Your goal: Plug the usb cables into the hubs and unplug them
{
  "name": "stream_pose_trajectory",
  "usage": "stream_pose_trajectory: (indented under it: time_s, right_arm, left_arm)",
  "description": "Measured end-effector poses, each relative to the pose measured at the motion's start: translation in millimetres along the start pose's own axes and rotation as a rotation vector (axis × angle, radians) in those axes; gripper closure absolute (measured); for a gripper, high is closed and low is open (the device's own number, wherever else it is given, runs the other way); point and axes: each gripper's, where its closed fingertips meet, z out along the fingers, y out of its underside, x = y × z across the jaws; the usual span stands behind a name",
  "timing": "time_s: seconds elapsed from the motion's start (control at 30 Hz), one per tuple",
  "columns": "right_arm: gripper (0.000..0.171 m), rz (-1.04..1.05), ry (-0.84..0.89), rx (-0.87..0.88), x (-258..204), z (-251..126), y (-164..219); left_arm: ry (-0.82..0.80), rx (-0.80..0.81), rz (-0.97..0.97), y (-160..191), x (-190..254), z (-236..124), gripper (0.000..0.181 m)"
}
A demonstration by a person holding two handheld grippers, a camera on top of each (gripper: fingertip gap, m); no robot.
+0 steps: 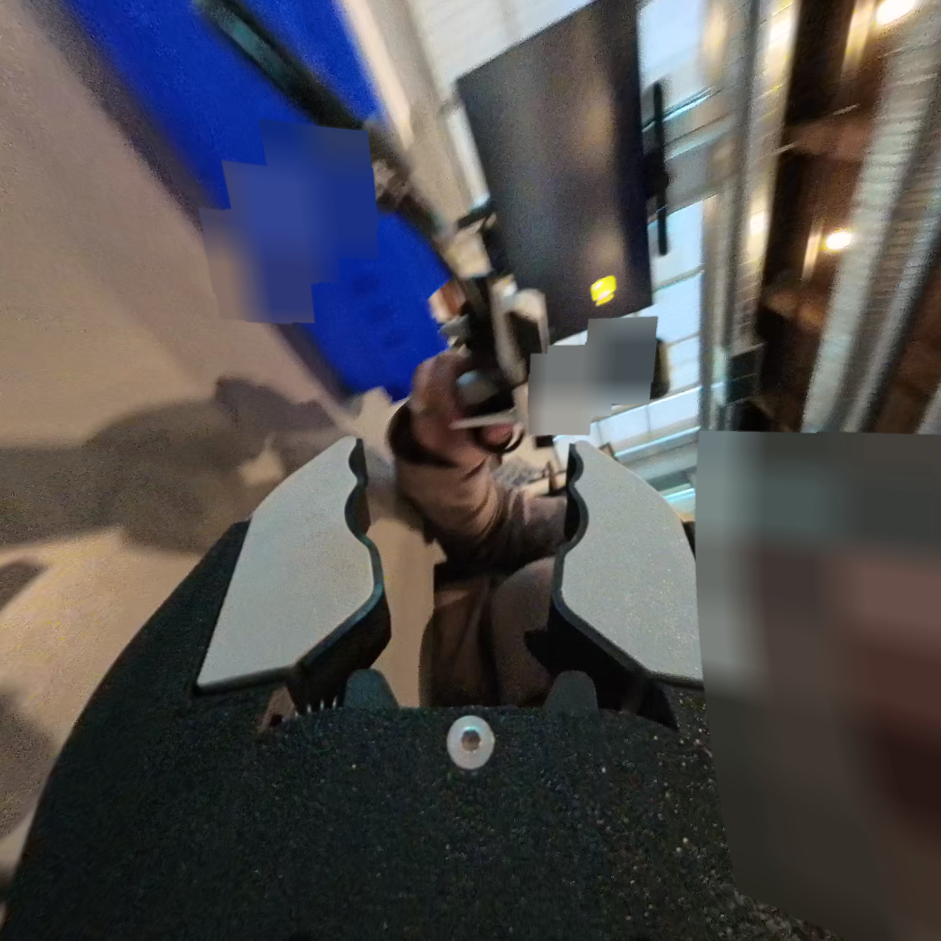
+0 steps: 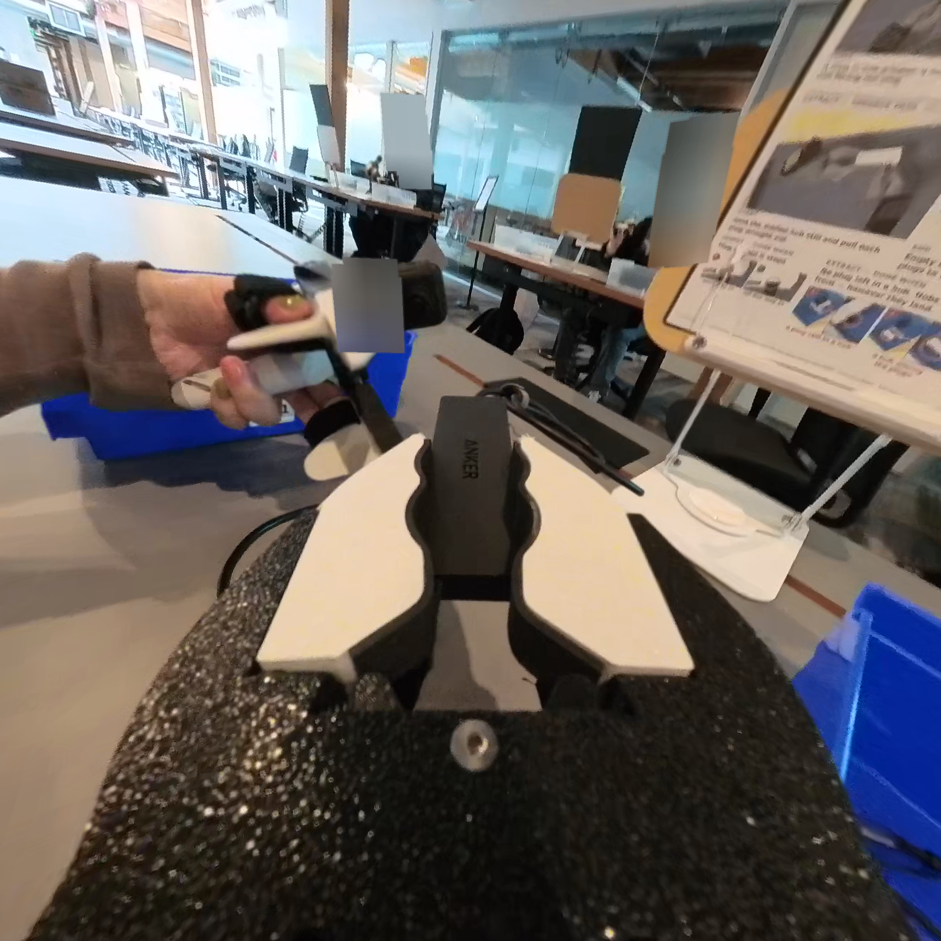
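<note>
My right gripper (image 2: 471,448) is shut on a black USB hub (image 2: 471,489), held lengthwise between the white fingers above the grey table (image 2: 127,585). A black cable (image 2: 575,448) runs off past the hub's far end over a black mat (image 2: 601,438). No plug shows in the hub from here. My left gripper (image 1: 466,450) is open and empty, tilted and lifted off the table, with the picture blurred. It also shows in the right wrist view (image 2: 351,443), held in a hand just left of the hub. The right gripper's handle shows in the left wrist view (image 1: 489,351).
A blue bin (image 2: 153,427) stands on the table at the left, also in the left wrist view (image 1: 203,102). A second blue bin (image 2: 891,702) is at the near right. A clear stand with an instruction sheet (image 2: 738,540) stands at the right. A black cable loop (image 2: 244,540) lies near left.
</note>
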Motion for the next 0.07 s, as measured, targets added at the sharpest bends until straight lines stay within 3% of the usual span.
stream_pose_trajectory:
  time_s: [0.07]
  right_arm:
    - [0.140, -0.046, -0.008, 0.036, -5.4, -1.9, -7.1]
  left_arm:
    - [0.061, 0.052, 0.085, -4.4, 19.5, 6.2, 0.104]
